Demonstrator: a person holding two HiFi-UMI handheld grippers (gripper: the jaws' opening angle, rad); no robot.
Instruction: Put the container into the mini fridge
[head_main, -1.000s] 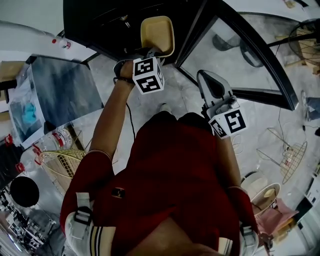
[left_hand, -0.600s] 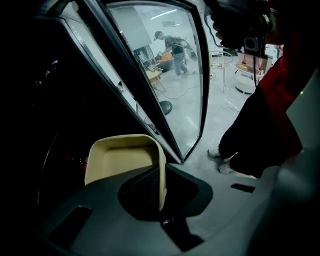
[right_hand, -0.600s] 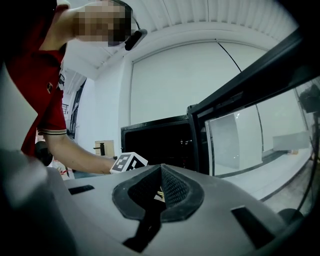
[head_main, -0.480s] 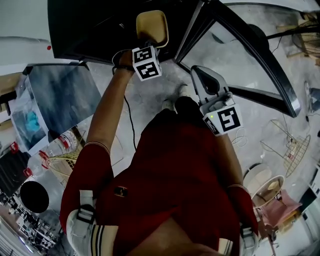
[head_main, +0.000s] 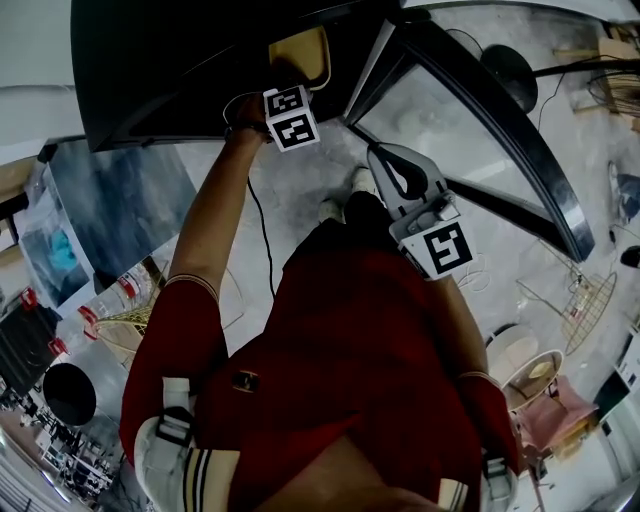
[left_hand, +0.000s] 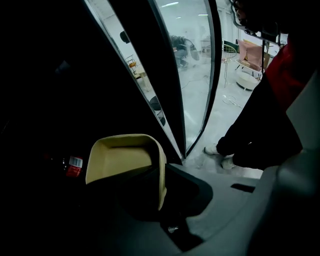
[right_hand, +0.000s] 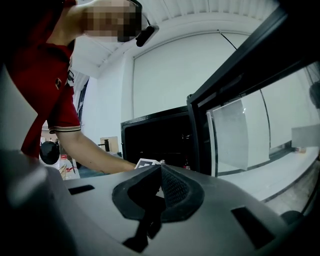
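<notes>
The container is a shallow tan tray, now partly under the dark top edge of the black mini fridge. My left gripper is shut on its near rim and points steeply down. In the left gripper view the tray hangs inside the dark fridge, pinched at its right edge by the gripper. My right gripper hovers beside the open glass door, shut with nothing in it. In the right gripper view its jaws meet in front of the fridge opening.
A red-labelled bottle stands inside the fridge to the tray's left. The open door slants along the right of the opening. A wire basket and bottles sit at the left, and wire racks stand at the right.
My left gripper has carried the tray up the frame into the fridge's dark opening, so the top now covers part of it. The right gripper has drifted slightly left.
</notes>
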